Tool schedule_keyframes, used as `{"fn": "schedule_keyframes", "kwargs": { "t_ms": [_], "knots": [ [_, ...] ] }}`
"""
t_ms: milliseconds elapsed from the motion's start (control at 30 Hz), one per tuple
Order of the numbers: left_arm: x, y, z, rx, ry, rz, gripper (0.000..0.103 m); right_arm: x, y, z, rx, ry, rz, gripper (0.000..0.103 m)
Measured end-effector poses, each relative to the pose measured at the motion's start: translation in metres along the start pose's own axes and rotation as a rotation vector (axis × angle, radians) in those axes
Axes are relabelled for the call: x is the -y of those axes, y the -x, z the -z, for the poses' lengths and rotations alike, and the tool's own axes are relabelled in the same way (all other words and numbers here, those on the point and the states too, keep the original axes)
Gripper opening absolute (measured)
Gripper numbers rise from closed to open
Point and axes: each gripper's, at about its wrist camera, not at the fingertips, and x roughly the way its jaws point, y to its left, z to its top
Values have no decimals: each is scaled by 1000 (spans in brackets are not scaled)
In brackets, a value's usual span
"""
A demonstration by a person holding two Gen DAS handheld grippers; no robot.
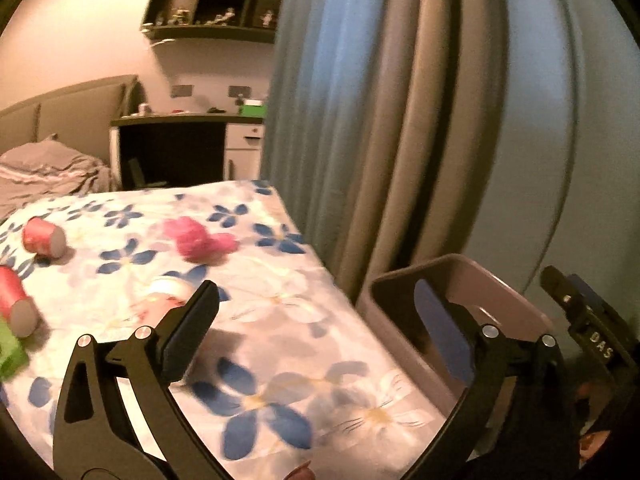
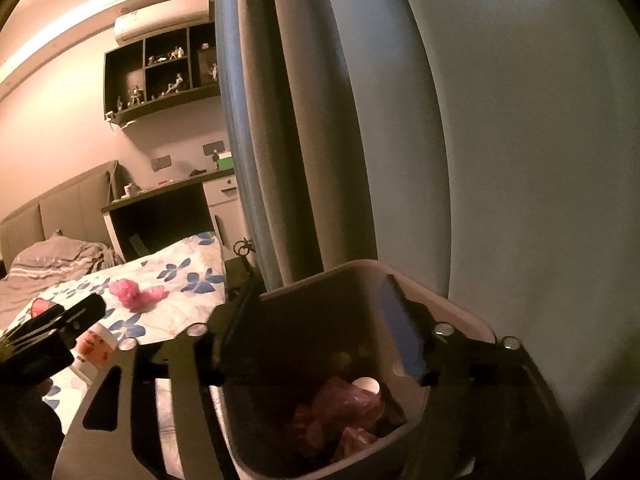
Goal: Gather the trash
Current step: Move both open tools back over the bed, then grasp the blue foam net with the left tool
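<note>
In the left wrist view, going from the left edge: a green object [image 1: 10, 354] sits cut off at the frame edge on the flower-print bench cloth [image 1: 280, 320]; just above it lie two red paper cups on their sides, one [image 1: 16, 304] near the green object and a second [image 1: 42, 237] further back; a white pot with red print [image 1: 168, 296] lies partly hidden behind the left finger; a fluffy pink clump [image 1: 198, 239] rests further back near the middle of the cloth; all of this trash is on the bench, apart from the bin. The left tongs [image 1: 320, 320] stand wide with nothing between the fingers, one finger over the cloth and the other in front of the bin; the pale trash bin [image 1: 516, 292] stands just beside the bench's right edge, against the blue-grey curtain [image 1: 380, 120]; the right tongs' tip [image 1: 580, 312] shows at the far right.

In the right wrist view, the left tongs [image 2: 60, 320] reach in from the left over the bench, above the white pot [image 2: 96, 344]; the pink clump [image 2: 134, 292] lies beyond; the right tongs [image 2: 320, 340] stand fairly wide around the bin's opening; I cannot tell whether the fingers press the rim [image 2: 320, 276]; inside the bin lie crumpled pink wrappers [image 2: 340, 412] and a small white cup [image 2: 366, 384].
</note>
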Motion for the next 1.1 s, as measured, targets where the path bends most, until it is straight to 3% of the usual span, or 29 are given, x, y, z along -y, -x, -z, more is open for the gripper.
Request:
{"fn": "schedule_keyframes", "kwargs": {
  "t_ms": [133,300,700,900,1100],
  "knots": [
    [-23,17,1,6,29,-62,97,-10,9,1,14,12,-19,81],
    [-54,39,7,15,43,-156,97,-28,19,7,24,29,-57,87],
    [-163,99,31,15,129,-447,97,-92,32,20,-12,68,-206,87],
    [-210,124,37,27,176,-543,97,-133,35,33,-38,98,-268,87],
    [-241,137,43,22,211,-591,96,-168,36,39,-57,122,-318,87]
  ]
}}
